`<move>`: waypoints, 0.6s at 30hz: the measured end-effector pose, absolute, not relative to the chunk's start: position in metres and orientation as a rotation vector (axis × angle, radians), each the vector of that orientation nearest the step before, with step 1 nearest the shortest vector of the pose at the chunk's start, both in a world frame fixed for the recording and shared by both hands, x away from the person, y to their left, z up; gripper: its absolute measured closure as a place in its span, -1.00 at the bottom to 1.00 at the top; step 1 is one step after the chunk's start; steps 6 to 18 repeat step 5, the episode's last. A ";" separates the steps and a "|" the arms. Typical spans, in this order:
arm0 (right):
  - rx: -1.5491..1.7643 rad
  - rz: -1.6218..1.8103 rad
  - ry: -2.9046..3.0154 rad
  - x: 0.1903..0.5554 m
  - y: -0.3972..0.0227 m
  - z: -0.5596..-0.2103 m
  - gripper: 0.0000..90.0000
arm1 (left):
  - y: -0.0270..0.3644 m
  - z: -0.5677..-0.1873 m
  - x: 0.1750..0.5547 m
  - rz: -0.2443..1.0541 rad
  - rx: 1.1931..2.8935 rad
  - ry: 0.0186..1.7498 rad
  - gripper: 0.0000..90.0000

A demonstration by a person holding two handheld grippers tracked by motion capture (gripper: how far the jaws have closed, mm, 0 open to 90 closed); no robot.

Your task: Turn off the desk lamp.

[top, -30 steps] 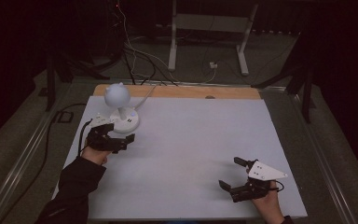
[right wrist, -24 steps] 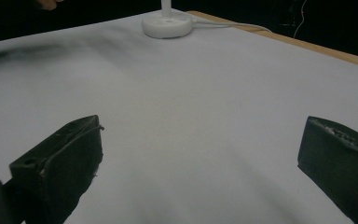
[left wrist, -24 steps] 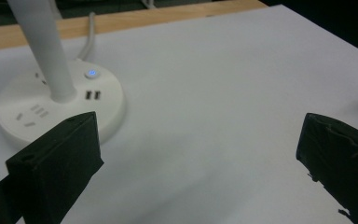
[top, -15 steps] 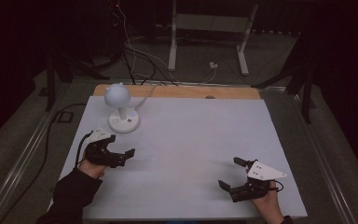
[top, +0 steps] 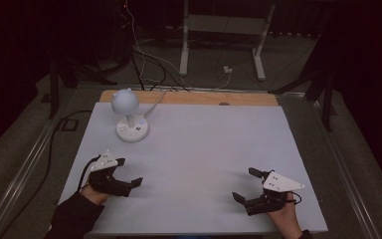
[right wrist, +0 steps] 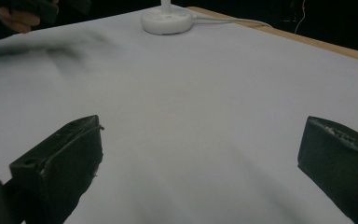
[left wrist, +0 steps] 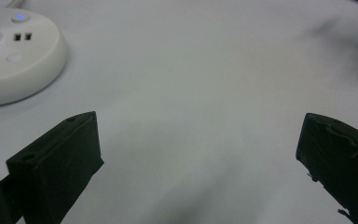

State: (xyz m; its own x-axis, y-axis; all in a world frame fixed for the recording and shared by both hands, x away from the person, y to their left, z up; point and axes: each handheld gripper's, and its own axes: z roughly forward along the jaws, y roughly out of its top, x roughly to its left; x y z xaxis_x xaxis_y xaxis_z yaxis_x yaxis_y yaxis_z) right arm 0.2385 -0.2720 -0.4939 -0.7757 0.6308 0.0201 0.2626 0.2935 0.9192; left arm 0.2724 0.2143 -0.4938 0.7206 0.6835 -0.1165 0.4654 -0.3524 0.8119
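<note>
The white lamp [top: 129, 117] stood near the far left corner of the counter [top: 204, 149], its round base resting flat on the pale surface and its globe-shaped head upright above the base on a short stem. A white cable ran from the base toward the counter's wooden far edge [top: 189, 97] and over it — beyond lay a dark floor with more cables and the feet of a metal stand [top: 221, 30]. The left gripper [top: 129, 173] sat nearer to the person than the lamp and a little left of it, apart from the base, held in a hand [top: 93, 191] with a dark sleeve; its jaws stood wide apart, released, with nothing between them but bare counter. In the left gripper view the lamp's base [left wrist: 14, 51] showed at the upper left beyond the jaws, with a small blue light and two small sockets on its top. The right gripper [top: 243, 185] lay well away from the lamp, across the counter toward its near right corner, also released, jaws spread and empty — its grey three-cornered plate [top: 281, 182] faced up. In the right gripper view the lamp's base [right wrist: 167, 19] appeared far off at the top, with the cable trailing to the right.
</note>
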 end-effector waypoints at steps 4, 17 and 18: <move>0.799 1.473 2.223 0.238 -0.271 -0.494 -1.00 | 0.210 -0.501 0.270 0.297 2.068 0.845 -0.99; 0.799 1.472 2.223 0.238 -0.272 -0.494 -1.00 | 0.210 -0.501 0.269 0.299 2.068 0.848 -0.99; 0.799 1.472 2.223 0.238 -0.272 -0.494 -1.00 | 0.210 -0.501 0.269 0.299 2.068 0.848 -0.99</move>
